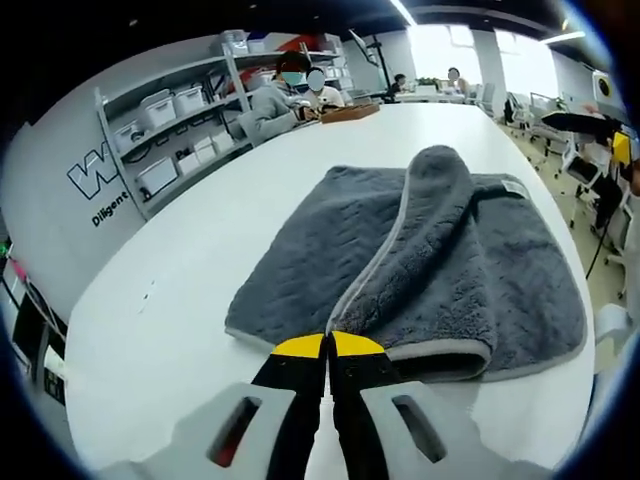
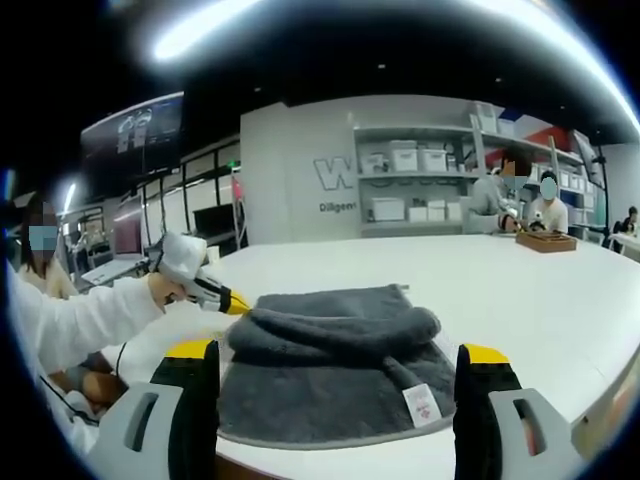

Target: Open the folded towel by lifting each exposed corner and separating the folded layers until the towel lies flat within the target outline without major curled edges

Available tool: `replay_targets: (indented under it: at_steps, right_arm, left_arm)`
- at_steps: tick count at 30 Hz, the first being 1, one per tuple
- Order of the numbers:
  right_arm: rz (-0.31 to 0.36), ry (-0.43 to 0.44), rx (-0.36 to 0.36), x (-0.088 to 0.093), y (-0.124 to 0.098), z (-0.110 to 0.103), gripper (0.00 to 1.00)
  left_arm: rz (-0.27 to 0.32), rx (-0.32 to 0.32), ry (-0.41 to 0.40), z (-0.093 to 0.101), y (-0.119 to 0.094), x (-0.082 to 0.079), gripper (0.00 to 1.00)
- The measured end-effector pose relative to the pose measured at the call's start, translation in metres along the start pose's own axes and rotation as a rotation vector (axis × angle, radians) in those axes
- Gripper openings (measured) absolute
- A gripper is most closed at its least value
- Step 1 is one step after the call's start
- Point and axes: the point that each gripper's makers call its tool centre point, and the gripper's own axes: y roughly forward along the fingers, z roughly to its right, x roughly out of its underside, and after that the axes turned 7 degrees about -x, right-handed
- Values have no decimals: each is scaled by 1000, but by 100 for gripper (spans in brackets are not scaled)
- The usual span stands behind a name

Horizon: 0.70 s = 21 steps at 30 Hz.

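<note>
A grey towel [image 1: 340, 240] lies on the white table [image 1: 180, 300], partly folded, with a thick rolled layer [image 1: 440, 250] running from its near edge to its far side. My left gripper [image 1: 328, 346] is at the towel's near edge, yellow tips pressed together on the pale trim where the layers meet. From the right gripper view the towel [image 2: 330, 385] lies just ahead, a white label [image 2: 421, 403] at its near right corner. The left gripper [image 2: 218, 296] shows at the towel's left edge, held by a hand in a white sleeve. My right gripper [image 2: 337, 352] hovers open, low over the towel's near side.
Shelves with white bins [image 1: 160, 130] stand along the wall beyond the table. People sit at the table's far end by a wooden tray [image 2: 546, 241]. The table edge [image 2: 600, 400] runs close on the right. Chairs and equipment [image 1: 590, 140] stand past the table's other side.
</note>
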Motion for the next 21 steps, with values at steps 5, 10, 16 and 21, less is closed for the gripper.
replay_targets:
  at_steps: [5, 10, 16, 21]
  right_arm:
    - [4, -1, -1, -1, -1, -1, 98]
    - [3, 0, 0, -1, -1, 0, 98]
    - [0, 0, -3, 0, 0, 0, 98]
    - [-1, 1, -2, 0, 0, 0, 98]
  left_arm:
    - [-2, -14, -4, -5, 1, 2, 1]
    - [-3, -25, -6, -9, 1, 2, 1]
    - [-7, -45, -13, -18, 2, 4, 1]
    - [-12, -66, -23, -26, 2, 7, 1]
